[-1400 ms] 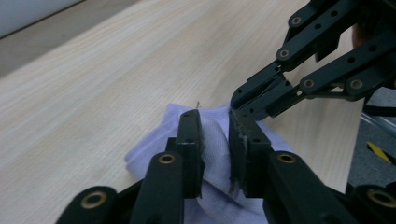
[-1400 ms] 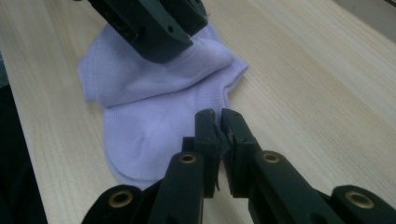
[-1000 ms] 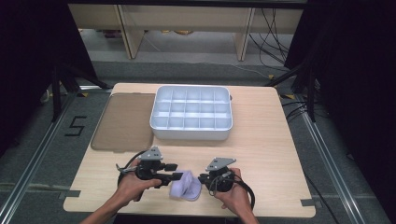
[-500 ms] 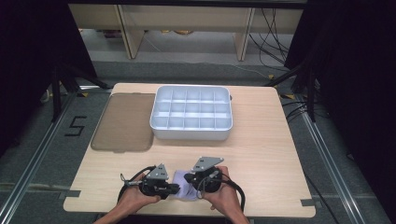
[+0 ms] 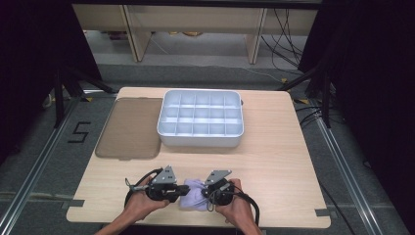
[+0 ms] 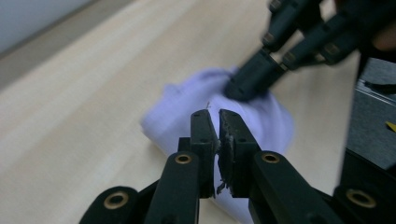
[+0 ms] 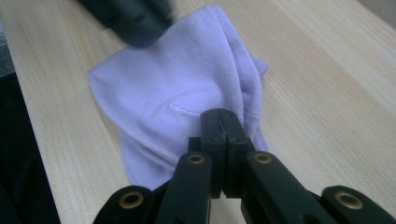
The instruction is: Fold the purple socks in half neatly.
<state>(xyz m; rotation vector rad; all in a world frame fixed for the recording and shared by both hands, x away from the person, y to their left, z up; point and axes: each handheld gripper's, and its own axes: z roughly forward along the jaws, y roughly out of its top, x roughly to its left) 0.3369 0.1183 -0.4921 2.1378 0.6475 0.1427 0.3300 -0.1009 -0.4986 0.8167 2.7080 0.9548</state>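
While the lilac cloth (image 5: 195, 194) lies bunched at the table's (image 5: 274, 166) near edge, it sits directly between the two hands: left gripper (image 6: 214, 125) pinches one side, right gripper (image 7: 220, 122) the opposite (jaws clamped on fabric), equally near.

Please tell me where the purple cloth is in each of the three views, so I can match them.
High view: cloth at the table's near edge, between both grippers.
Left gripper view: cloth centre, beyond the jaws.
Right gripper view: cloth centre, above the jaws.
Shared landmark: the pale wooden table under the cloth.
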